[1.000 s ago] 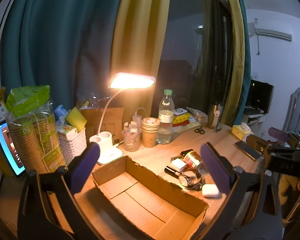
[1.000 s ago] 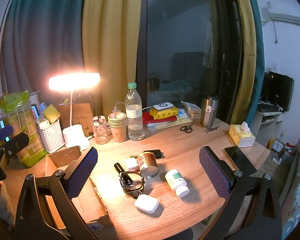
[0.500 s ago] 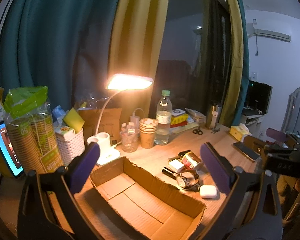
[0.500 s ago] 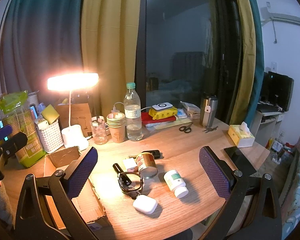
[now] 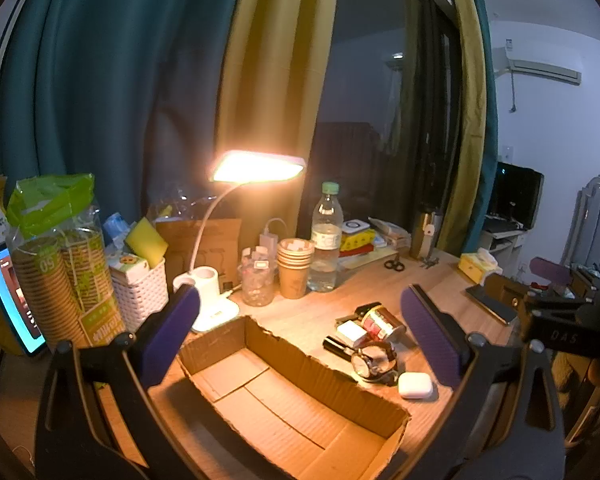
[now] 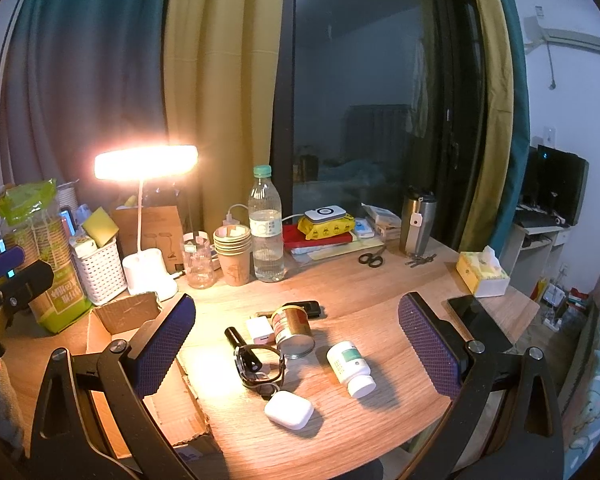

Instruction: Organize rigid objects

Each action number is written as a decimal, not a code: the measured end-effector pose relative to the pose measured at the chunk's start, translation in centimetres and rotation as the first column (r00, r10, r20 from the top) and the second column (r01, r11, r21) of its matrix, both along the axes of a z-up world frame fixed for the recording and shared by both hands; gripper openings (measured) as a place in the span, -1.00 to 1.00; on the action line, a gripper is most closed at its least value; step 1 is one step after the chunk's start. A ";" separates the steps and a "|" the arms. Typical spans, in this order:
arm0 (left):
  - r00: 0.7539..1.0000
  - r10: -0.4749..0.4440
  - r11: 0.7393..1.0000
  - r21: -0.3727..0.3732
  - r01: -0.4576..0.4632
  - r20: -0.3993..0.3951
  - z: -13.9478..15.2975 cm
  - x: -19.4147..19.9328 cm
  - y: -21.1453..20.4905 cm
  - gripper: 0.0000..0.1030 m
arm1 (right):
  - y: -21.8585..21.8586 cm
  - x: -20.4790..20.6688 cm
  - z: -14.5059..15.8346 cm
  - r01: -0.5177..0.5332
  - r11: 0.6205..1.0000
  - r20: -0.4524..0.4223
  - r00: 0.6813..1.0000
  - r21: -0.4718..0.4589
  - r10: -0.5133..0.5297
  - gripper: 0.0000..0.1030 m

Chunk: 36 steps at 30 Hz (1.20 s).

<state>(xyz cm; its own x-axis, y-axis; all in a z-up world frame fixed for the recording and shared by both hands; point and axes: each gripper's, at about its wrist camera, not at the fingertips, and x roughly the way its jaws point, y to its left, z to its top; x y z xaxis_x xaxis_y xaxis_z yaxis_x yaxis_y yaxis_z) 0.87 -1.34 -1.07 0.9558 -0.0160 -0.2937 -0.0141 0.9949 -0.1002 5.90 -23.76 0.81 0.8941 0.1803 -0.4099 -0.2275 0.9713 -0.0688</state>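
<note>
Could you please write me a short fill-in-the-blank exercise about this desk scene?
1. The cardboard box holds ____ so far.
2. The white pill bottle lies on its ____.
3. The desk lamp is switched ____.
4. Both the left gripper and right gripper are ____.

Missing words: nothing; side; on; open

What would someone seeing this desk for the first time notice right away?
The lit desk lamp at the back left stands out first, casting warm light over the wooden desk. Below it lies a cluster of small items in the middle: a tin can on its side, a wristwatch, a white pill bottle and a white earbud case. An empty cardboard box sits open to their left.
</note>
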 end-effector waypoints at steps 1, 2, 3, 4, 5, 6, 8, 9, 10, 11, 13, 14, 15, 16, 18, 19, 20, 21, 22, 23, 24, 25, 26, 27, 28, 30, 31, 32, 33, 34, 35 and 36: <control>1.000 0.001 1.000 -0.001 -0.001 -0.001 0.0 0.1 0.1 0.96 | 0.0 0.0 0.0 -0.001 1.000 -0.001 1.000 0.000 0.001 1.00; 1.000 0.003 1.000 -0.001 -0.003 -0.001 0.0 0.2 0.1 0.96 | 0.0 0.1 0.0 -0.003 1.000 -0.003 1.000 0.000 0.003 1.00; 1.000 0.004 1.000 -0.002 -0.004 -0.002 0.0 0.3 0.1 0.96 | -0.1 0.2 0.0 -0.004 1.000 -0.005 1.000 0.001 0.004 1.00; 1.000 0.006 1.000 -0.003 -0.006 -0.004 0.0 0.3 0.2 0.96 | -0.1 0.3 0.0 -0.005 1.000 -0.006 1.000 0.001 0.005 1.00; 1.000 0.007 1.000 -0.004 -0.007 -0.005 -0.1 0.4 0.2 0.96 | 0.0 0.3 0.0 -0.005 1.000 -0.006 1.000 0.001 0.005 1.00; 1.000 0.008 1.000 -0.004 -0.008 -0.006 -0.1 0.5 0.3 0.96 | 0.0 0.3 0.0 -0.005 1.000 -0.007 1.000 0.001 0.005 1.00; 1.000 0.011 1.000 -0.004 -0.011 -0.006 -0.1 0.6 0.3 0.96 | 0.0 0.4 0.0 -0.007 1.000 -0.008 1.000 0.000 0.007 1.00; 1.000 0.012 1.000 -0.004 -0.012 -0.007 -0.1 0.7 0.2 0.96 | 0.1 0.5 -0.1 -0.007 1.000 -0.010 1.000 -0.001 0.007 1.00; 1.000 0.011 1.000 -0.004 -0.012 -0.008 -0.1 0.7 0.3 0.96 | 0.1 0.7 -0.2 -0.007 1.000 -0.011 1.000 -0.002 0.007 1.00; 1.000 0.012 1.000 -0.003 -0.012 -0.013 -0.2 0.8 0.3 0.96 | 0.1 0.8 -0.3 -0.006 1.000 -0.013 1.000 -0.003 0.006 1.00; 1.000 0.015 1.000 -0.001 -0.015 -0.024 -0.6 1.1 0.4 0.96 | 0.0 1.2 -0.6 -0.002 1.000 -0.019 1.000 -0.002 0.002 1.00; 0.999 0.018 1.000 0.003 -0.018 -0.030 -0.8 1.3 0.4 0.96 | 0.0 1.3 -0.8 0.000 1.000 -0.024 1.000 -0.001 0.000 1.00; 0.999 0.023 1.000 0.008 -0.023 -0.039 -1.1 1.4 0.5 0.96 | -0.1 1.5 -1.0 0.001 1.000 -0.028 1.000 0.000 -0.001 1.00; 0.998 0.033 0.999 0.015 -0.032 -0.050 -1.6 1.6 0.6 0.96 | -0.3 1.8 -1.4 0.002 1.000 -0.036 0.999 0.001 -0.002 1.00; 0.996 0.053 0.998 0.029 -0.051 -0.074 -2.5 1.8 0.9 0.96 | -0.4 2.3 -2.0 0.004 1.000 -0.051 0.999 -0.001 -0.004 1.00; 0.994 0.063 0.998 0.035 -0.060 -0.088 -2.9 1.9 1.0 0.96 | -0.5 2.6 -2.3 0.005 1.000 -0.057 0.998 -0.003 -0.005 1.00; 0.992 0.075 0.997 0.044 -0.070 -0.106 -3.5 2.0 1.1 0.96 | -0.6 2.9 -2.8 0.005 1.000 -0.069 0.998 -0.007 -0.006 1.00; 0.989 0.085 0.996 0.051 -0.079 -0.122 -4.1 2.1 1.2 0.96 | -0.6 3.2 -3.2 0.005 1.000 -0.079 0.997 -0.011 -0.006 1.00; 0.985 0.099 0.994 0.059 -0.091 -0.145 -4.8 2.2 1.4 0.96 | -0.7 3.7 -3.9 0.006 1.000 -0.095 0.995 -0.018 -0.008 1.00; 0.980 0.109 0.993 0.064 -0.100 -0.164 -5.4 2.4 1.5 0.96 | -0.8 4.0 -4.3 0.006 1.000 -0.106 0.994 -0.021 -0.008 1.00; 0.975 0.120 0.992 0.067 -0.109 -0.188 -6.2 2.5 1.7 0.96 | -0.9 4.3 -4.7 0.006 1.000 -0.117 0.993 -0.024 -0.009 1.00; 0.969 0.128 0.991 0.067 -0.116 -0.213 -6.9 2.7 1.9 0.96 | -1.1 4.8 -5.3 0.006 1.000 -0.131 0.991 -0.029 -0.010 1.00; 0.962 0.136 0.990 0.067 -0.123 -0.237 -7.6 2.8 2.2 0.96 | -1.2 5.0 -5.7 0.006 0.999 -0.140 0.990 -0.032 -0.011 1.00; 0.956 0.141 0.989 0.069 -0.127 -0.256 -8.1 3.0 2.3 0.96 | -1.3 5.4 -6.2 0.007 0.999 -0.150 0.989 -0.036 -0.012 1.00; 0.948 0.142 0.989 0.068 -0.128 -0.285 -9.1 3.3 2.5 0.96 | -1.4 5.7 -6.6 0.008 0.999 -0.161 0.987 -0.039 -0.014 1.00; 0.930 0.134 0.991 0.062 -0.120 -0.341 -10.5 3.9 2.6 0.96 | -1.6 6.2 -7.4 0.010 0.999 -0.179 0.984 -0.040 -0.017 1.00; 0.921 0.131 0.991 0.061 -0.117 -0.368 -11.1 4.2 2.5 0.96 | -1.7 6.5 -8.0 0.011 0.999 -0.193 0.981 -0.042 -0.019 1.00; 0.908 0.124 0.992 0.061 -0.109 -0.401 -11.8 4.5 2.4 0.96 | -1.8 6.7 -8.4 0.012 0.999 -0.204 0.979 -0.044 -0.021 1.00; 0.895 0.119 0.993 0.062 -0.102 -0.430 -12.3 4.8 2.3 0.96 | -1.9 7.0 -8.9 0.012 0.999 -0.217 0.976 -0.047 -0.022 1.00; 0.873 0.117 0.993 0.068 -0.096 -0.473 -13.0 5.1 2.1 0.96 | -2.0 7.1 -9.4 0.012 0.999 -0.229 0.973 -0.048 -0.022 1.00; 0.852 0.103 0.995 0.066 -0.080 -0.513 -13.6 5.3 1.8 0.96 | -2.1 7.2 -9.9 0.010 0.999 -0.240 0.971 -0.050 -0.021 1.00; 0.840 0.087 0.996 0.061 -0.065 -0.536 -13.8 5.2 1.5 0.96 | -2.2 7.3 -10.3 0.007 0.999 -0.252 0.968 -0.052 -0.019 1.00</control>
<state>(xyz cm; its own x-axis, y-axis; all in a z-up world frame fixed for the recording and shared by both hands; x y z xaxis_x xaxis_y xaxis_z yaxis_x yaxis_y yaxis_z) 6.05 0.12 -14.88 0.6456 0.0723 -0.7602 -0.1302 0.9913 -0.0163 13.16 -25.95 -9.50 0.7629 0.1428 -0.6306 -0.2311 0.9711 -0.0597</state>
